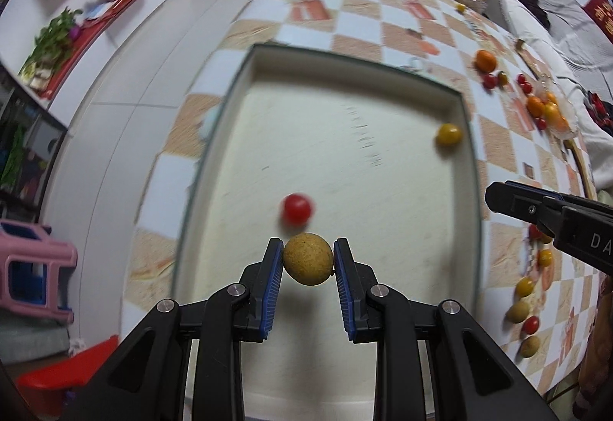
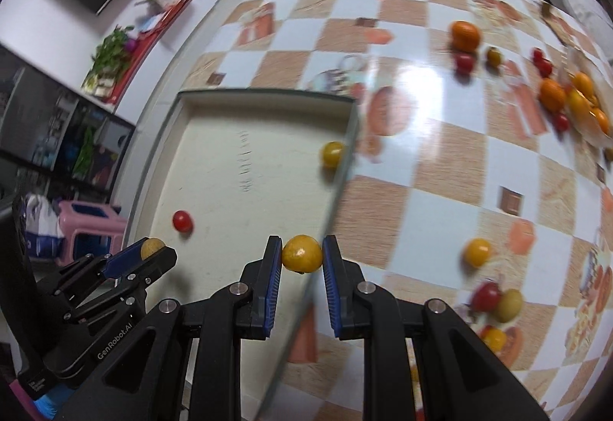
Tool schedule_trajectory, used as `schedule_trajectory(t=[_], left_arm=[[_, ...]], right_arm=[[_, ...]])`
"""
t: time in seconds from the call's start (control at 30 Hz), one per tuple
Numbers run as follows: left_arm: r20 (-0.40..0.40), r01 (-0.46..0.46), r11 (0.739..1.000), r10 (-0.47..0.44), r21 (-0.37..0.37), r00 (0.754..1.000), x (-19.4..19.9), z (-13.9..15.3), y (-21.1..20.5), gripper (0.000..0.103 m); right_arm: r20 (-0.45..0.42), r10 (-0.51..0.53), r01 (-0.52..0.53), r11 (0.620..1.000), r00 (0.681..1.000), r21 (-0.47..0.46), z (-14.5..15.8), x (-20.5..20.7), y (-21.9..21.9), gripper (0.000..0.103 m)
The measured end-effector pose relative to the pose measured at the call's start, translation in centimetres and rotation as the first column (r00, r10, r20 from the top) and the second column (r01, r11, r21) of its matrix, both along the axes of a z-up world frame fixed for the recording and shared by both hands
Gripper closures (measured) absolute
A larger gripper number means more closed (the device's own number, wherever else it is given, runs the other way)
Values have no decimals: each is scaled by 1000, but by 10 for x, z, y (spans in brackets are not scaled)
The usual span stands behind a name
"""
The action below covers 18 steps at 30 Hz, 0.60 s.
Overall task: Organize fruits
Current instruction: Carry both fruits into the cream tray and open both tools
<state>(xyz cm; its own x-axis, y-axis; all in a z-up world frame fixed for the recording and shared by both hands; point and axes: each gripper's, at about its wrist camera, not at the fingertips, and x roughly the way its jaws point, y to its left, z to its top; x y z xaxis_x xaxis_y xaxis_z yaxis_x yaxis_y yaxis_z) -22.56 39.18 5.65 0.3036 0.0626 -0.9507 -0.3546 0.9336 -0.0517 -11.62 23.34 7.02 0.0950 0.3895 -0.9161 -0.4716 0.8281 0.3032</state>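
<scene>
A: Item one, step in hand?

B: Fruit is being carried to the tray (image 1: 245, 83), judged as mid-transfer. The left hand-held gripper (image 1: 308, 263) is closed on a tan, rough-skinned round fruit (image 1: 307, 259), held above the tray's near end. The right hand-held gripper (image 2: 302, 254) is closed on a yellow tomato (image 2: 302, 253), held over the tray's right rim.

A: Item two, tray contents?

B: A red cherry tomato (image 1: 296, 209) is logged just beyond the tan fruit; a second yellow tomato (image 1: 448, 134) lies against the right wall.

A: Item three, remaining stock?

B: Oranges (image 2: 465, 35) and small tomatoes are scattered along the tabletop (image 2: 421, 191) toward its right edge.

A: Next move?

B: Lowering and release inside the walls is called for; rolling is likely.
</scene>
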Motion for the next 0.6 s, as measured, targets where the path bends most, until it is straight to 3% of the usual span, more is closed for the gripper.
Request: schedule_trajectory(t=[0.6], left_arm=[[-55, -32, 999, 32, 12, 998, -19, -30, 17, 74]], right_arm=[[22, 105, -102, 990, 994, -101, -33, 5, 50, 80]])
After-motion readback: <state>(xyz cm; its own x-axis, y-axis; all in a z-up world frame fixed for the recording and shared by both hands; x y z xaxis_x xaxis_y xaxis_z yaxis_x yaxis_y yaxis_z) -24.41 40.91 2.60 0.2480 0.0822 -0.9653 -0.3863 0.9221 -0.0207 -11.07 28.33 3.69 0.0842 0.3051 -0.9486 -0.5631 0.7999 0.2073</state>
